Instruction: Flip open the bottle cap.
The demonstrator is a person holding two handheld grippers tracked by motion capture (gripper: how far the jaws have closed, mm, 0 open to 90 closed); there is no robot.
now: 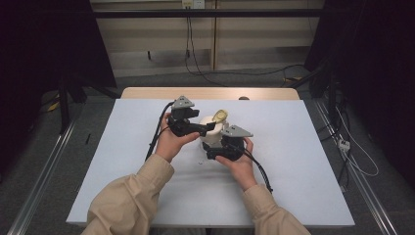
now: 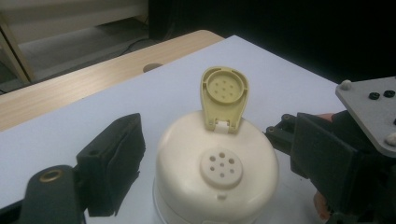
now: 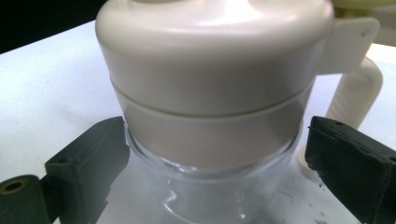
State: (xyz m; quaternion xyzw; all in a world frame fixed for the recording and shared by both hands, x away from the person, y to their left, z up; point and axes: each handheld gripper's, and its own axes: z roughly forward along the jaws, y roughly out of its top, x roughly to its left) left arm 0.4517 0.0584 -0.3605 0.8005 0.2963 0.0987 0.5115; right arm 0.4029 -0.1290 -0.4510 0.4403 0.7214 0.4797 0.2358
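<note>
No brand, label or writing readable on anything in the three views.

Jar: stands upright at mid-table on the white table cover, long axis vertical, between the two grippers. Clear glass body, round, glossy, seen low in the right gripper view. Above it a cream plastic cap, domed, smooth, with a seam ring running around its side. In the cap's top sits a raised round disc pierced with small holes.

Flip lid: yellower plastic, teardrop outline, hinged at the cap's far edge and standing open, roughly upright. Its inner face is turned toward the left gripper's camera and carries a ring with small studs matching the holes. In the high view it tilts up and away from the person.

A cream plastic handle drops down one side of the jar, tubular, smooth.

Left gripper: held over the cap, jaws apart, gripping nothing; one black pad just beside the cap.

Right gripper: low, level with the glass, black pads either side of the jar at the cap's lower edge. Small gaps show at both pads; jaws apart, not pressing.

Bare wooden table edge beyond the cover.
</note>
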